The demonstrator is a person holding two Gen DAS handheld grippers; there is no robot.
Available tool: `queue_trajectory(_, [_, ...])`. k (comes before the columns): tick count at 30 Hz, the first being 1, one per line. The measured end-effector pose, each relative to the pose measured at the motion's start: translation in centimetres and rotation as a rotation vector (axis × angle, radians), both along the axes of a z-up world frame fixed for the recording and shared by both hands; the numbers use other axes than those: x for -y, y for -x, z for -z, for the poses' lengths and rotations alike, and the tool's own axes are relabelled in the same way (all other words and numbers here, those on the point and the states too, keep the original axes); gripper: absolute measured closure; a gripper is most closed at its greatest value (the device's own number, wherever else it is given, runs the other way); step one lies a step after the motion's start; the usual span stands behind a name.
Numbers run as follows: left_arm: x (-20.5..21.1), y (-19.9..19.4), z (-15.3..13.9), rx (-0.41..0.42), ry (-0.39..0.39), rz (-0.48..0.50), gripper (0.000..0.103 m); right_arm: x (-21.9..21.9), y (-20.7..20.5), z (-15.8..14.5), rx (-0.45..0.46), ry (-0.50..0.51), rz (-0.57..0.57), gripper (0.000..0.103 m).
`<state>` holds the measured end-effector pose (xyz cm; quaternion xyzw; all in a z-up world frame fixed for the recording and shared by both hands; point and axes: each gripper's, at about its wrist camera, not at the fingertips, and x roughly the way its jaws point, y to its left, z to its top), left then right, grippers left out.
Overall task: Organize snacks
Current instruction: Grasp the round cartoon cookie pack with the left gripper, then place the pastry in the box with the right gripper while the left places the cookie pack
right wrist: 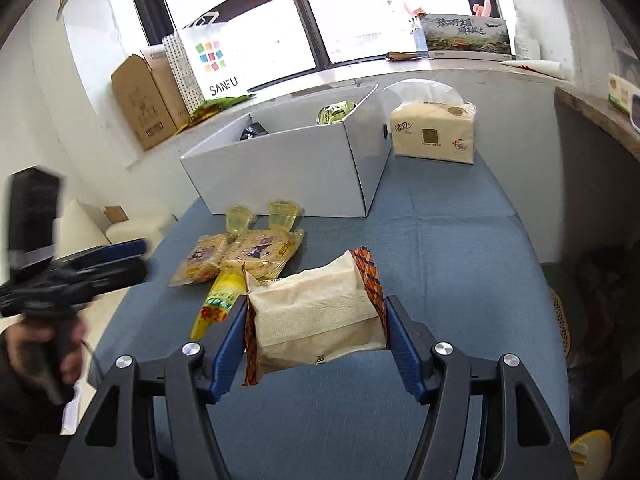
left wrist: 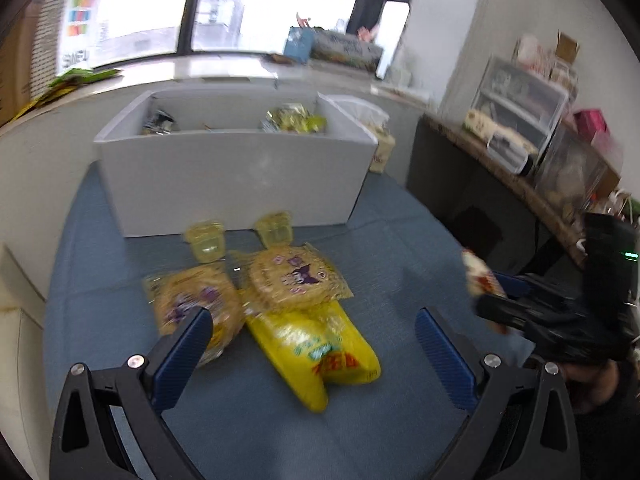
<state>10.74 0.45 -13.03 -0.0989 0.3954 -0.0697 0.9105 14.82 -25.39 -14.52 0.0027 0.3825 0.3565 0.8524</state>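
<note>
My right gripper (right wrist: pixel 316 316) is shut on a beige snack packet (right wrist: pixel 316 312) with orange patterned ends and holds it above the blue table; it also shows in the left wrist view (left wrist: pixel 482 276). My left gripper (left wrist: pixel 312 320) is open and empty, above a yellow snack bag (left wrist: pixel 320 352). Two cookie packs (left wrist: pixel 296 278) (left wrist: pixel 192 300) and two jelly cups (left wrist: pixel 206 240) (left wrist: pixel 276 230) lie in front of the white box (left wrist: pixel 236 180), which holds some snacks (left wrist: pixel 294 120). The left gripper also shows in the right wrist view (right wrist: pixel 132 254).
A tissue pack (right wrist: pixel 434 132) stands right of the white box (right wrist: pixel 288 168). A cardboard box (right wrist: pixel 144 100) and a paper shopping bag (right wrist: pixel 208 60) stand on the window ledge. A shelf with plastic drawers (left wrist: pixel 520 112) is on the right.
</note>
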Motion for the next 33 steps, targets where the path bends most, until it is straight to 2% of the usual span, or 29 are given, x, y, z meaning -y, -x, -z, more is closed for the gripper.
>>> queue_trajectory(5, [0.9, -5.2, 2.3, -0.110, -0.031, -0.007, 0.000, 1.1, 1.5, -1.1, 0.034, -0.016, -0.012, 0.033])
queue_trajectory(12, [2.5, -9.5, 4.6, -0.200, -0.196, 0.007, 0.000, 0.9, 1.6, -0.9, 0.031, -0.033, -0.030, 0.033])
queue_trajectory(16, [2.5, -10.5, 6.2, -0.249, -0.194, 0.008, 0.000, 0.5, 1.6, -0.5, 0.025, -0.018, -0.034, 0.033])
queue_trajectory(18, [1.9, -10.5, 6.8, -0.265, -0.155, -0.001, 0.004, 0.5, 1.6, -0.5, 0.023, -0.012, -0.034, 0.033])
queue_trajectory(20, [1.7, -10.0, 6.5, -0.244, -0.159, -0.003, 0.017, 0.6, 1.7, -0.5, 0.025, -0.011, -0.033, 0.033])
queue_trajectory(21, [1.6, -9.8, 6.2, -0.235, -0.176, -0.003, 0.038, 0.6, 1.7, -0.5, 0.024, -0.012, -0.031, 0.033])
queue_trajectory(22, [1.4, -9.5, 5.8, -0.223, -0.154, 0.001, 0.042, 0.6, 1.7, -0.5, 0.023, -0.013, -0.028, 0.033])
queue_trajectory(24, [0.6, -8.8, 4.9, -0.187, -0.077, 0.003, 0.044, 0.6, 1.6, -0.4, 0.022, -0.010, -0.031, 0.033])
queue_trajectory(26, [0.3, -7.9, 3.6, -0.141, -0.066, 0.003, 0.045, 0.3, 1.8, -0.4, 0.025, -0.006, -0.039, 0.033])
queue_trajectory(27, [0.1, -7.4, 2.9, -0.118, -0.056, 0.006, 0.049, 0.1, 1.9, -0.4, 0.026, -0.003, -0.043, 0.033])
queue_trajectory(31, [-0.5, -5.0, 0.0, -0.030, 0.014, 0.020, 0.049, -0.2, 2.0, -0.3, 0.024, -0.002, -0.051, 0.033])
queue_trajectory(33, [-0.6, -3.9, -1.5, 0.012, 0.021, 0.020, 0.049, -0.3, 2.0, -0.4, 0.025, -0.003, -0.049, 0.033])
